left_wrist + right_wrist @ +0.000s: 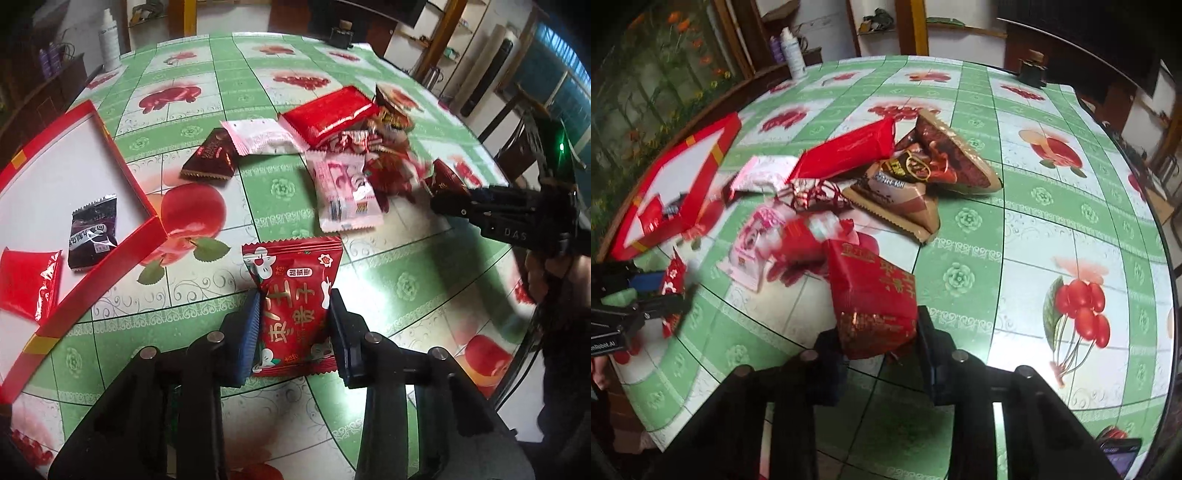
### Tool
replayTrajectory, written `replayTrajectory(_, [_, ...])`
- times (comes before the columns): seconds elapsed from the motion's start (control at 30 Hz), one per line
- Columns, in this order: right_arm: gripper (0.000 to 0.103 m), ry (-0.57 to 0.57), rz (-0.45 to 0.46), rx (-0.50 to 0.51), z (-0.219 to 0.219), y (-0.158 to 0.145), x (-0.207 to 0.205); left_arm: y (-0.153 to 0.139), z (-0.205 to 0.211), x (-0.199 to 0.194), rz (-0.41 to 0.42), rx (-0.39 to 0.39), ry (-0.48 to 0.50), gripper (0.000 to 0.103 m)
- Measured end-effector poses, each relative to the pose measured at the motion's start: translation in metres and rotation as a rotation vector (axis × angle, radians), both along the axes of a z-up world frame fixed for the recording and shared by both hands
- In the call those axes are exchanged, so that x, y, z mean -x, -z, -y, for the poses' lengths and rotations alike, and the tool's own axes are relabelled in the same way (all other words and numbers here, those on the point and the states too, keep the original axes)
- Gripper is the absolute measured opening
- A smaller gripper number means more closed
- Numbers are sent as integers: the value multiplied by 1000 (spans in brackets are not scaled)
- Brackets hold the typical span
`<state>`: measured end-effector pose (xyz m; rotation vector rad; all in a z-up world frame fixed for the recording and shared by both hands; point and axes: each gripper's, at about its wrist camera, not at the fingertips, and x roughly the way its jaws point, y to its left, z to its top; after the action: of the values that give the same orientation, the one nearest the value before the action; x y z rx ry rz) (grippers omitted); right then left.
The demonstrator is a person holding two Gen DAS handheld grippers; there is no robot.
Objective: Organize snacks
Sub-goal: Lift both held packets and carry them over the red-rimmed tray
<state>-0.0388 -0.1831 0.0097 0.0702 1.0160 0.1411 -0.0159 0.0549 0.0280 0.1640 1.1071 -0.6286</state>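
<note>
Left wrist view: the left gripper [293, 325] has its fingers pinching a red date packet [293, 310] lying on the fruit-print desk [424, 295]. A red box [125, 162] at nine o'clock already holds two snacks.

Right wrist view: the right gripper [879, 343] has its fingers pinching a red foil packet [873, 299], pulled from the snack pile [886, 177] at twelve o'clock.

Both grasps look made; next, each packet likely needs lifting and carrying to the box.

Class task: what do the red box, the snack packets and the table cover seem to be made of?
Red box: probably cardboard, with thin stiff walls and a matte white inside.
Snack packets: glossy plastic film, with crinkles and serrated seals.
Table cover: likely printed vinyl, smooth and shiny.
</note>
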Motion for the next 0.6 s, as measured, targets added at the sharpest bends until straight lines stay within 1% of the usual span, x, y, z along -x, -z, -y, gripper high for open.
replayTrajectory(0.07, [23, 9, 17, -9, -1, -5, 2, -1, -2, 0, -5, 18, -5, 34])
replayTrajectory(0.2, [23, 7, 37, -4, -9, -11, 8, -2, -4, -1, -5, 29, -14, 33])
replayTrajectory(0.33, [23, 3, 60, -38, -14, -15, 15, -3, -6, 1, -8, 49, -22, 33])
replayTrajectory(0.6, [23, -16, 87, -188, -16, -25, 29, -17, -14, 3, -4, 118, -54, 33])
